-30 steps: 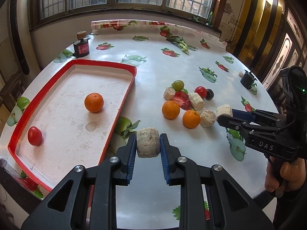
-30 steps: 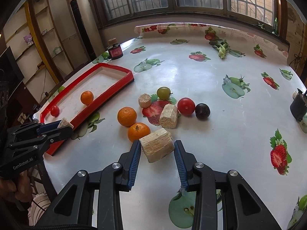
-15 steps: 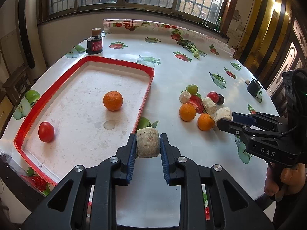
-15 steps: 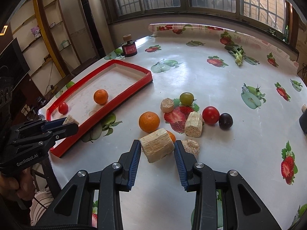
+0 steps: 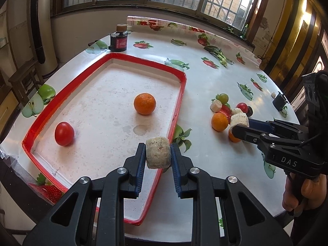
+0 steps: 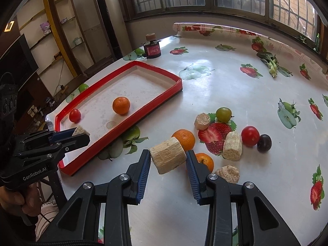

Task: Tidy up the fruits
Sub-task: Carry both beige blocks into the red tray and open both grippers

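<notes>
The left gripper (image 5: 157, 155) clamps a pale cane chunk (image 5: 157, 155) above the red tray's (image 5: 180, 102) near-right rim. The right gripper (image 6: 168, 161) pinches a longer cane piece (image 6: 167, 157); loose fruit (image 6: 249, 136) lies toward two o'clock.

Left gripper (image 5: 157, 153): black plastic arms, blue ribbed pads, silver round screws on the arms; side of body printed "GenRobot.AI" in white. Right gripper (image 6: 168, 160): same build, black with blue pads and silver screws, "DAS" in white on its side, black cable on top. Striped cloth below the left hand (image 6: 14, 201).
</notes>
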`<state>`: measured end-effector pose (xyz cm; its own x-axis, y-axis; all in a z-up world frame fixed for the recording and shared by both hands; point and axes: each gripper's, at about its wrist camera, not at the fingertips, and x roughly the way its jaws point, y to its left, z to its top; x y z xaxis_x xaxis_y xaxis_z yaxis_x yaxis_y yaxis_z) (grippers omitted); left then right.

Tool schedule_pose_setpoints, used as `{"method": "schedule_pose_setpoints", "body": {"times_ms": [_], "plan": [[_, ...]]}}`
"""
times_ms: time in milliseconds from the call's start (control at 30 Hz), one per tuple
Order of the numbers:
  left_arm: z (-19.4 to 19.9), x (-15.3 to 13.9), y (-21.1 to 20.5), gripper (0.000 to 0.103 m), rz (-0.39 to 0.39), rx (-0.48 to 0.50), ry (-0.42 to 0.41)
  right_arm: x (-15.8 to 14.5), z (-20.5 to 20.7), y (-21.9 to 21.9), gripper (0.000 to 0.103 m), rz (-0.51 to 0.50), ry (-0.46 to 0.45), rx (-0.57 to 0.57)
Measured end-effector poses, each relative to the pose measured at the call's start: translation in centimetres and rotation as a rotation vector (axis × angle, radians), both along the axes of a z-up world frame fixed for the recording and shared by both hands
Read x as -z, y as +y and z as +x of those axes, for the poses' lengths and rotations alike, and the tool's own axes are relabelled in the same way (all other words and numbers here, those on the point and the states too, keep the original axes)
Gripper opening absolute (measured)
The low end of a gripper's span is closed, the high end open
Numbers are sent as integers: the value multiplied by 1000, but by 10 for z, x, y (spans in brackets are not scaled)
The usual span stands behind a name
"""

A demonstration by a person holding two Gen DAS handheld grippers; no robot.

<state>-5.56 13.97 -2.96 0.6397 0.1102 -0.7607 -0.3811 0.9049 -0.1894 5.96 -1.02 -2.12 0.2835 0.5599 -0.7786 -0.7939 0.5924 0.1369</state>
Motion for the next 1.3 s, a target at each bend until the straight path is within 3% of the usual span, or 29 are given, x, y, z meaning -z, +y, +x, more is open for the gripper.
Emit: {"method": "schedule_pose_setpoints", "body": {"times_ms": [400,833,1300], "plan": [[-11,8,36,22,-27,-77,16,-8,6,64,37,27,0,-88],[35,15,79,22,-40,-99,53,11,51,142,37,-26,21,-100],[52,38,83,22,-55,-97,127,44,73,165,38,-98,51,-103]]}}
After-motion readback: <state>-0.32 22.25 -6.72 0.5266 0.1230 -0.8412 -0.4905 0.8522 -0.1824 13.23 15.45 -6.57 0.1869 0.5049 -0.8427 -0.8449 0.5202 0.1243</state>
